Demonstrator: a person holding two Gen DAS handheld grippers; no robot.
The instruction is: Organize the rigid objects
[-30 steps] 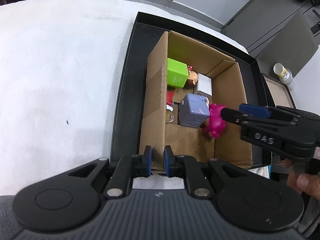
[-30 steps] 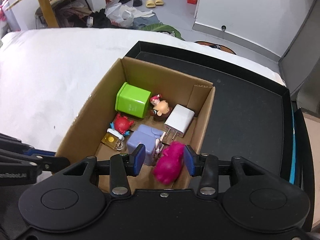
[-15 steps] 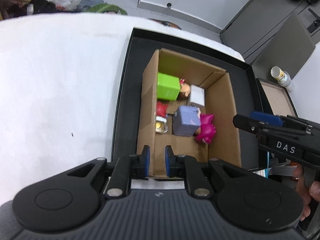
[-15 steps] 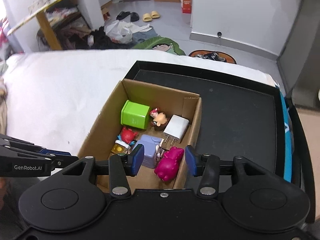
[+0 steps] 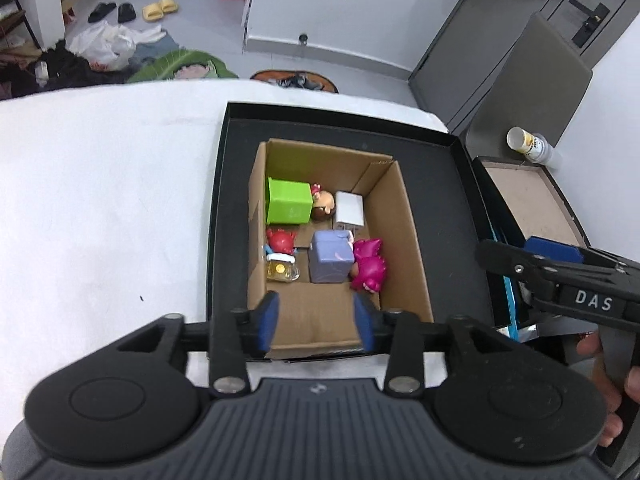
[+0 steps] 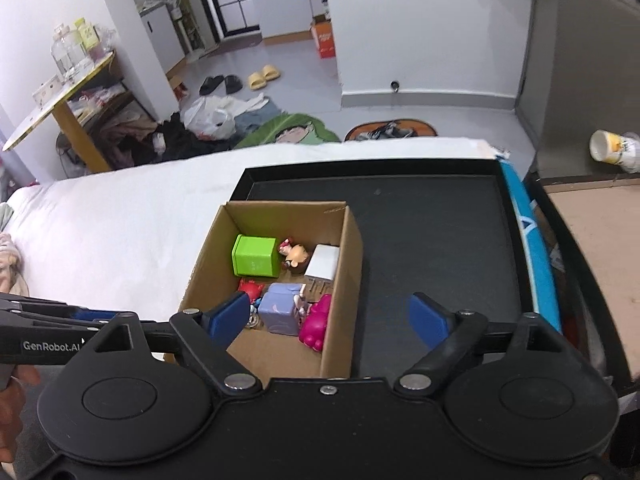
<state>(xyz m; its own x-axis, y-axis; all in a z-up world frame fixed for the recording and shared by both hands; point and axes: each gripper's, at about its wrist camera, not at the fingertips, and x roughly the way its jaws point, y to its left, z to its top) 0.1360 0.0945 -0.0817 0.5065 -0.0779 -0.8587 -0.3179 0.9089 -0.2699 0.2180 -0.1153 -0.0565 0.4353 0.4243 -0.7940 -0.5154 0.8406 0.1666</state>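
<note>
- Cardboard box [image 5: 394, 216]: open-topped, brown, standing upright in a black tray [image 5: 448, 200].
- Green cube [image 5: 289, 202]: far left corner of the box, resting flat.
- Small figurine [image 5: 323, 202]: brown-haired, lying just beside the green cube.
- White charger [image 5: 349, 210]: lies flat beside the figurine, prongs toward the near side.
- Red toy [image 5: 281, 239]: against the left wall, below the green cube.
- Clear yellow item [image 5: 281, 270]: near the red toy; kind cannot be told.
- Lavender cube [image 5: 331, 256]: centre of the box.
- Magenta toy [image 5: 370, 266]: lying touching the lavender cube's right side.
</note>
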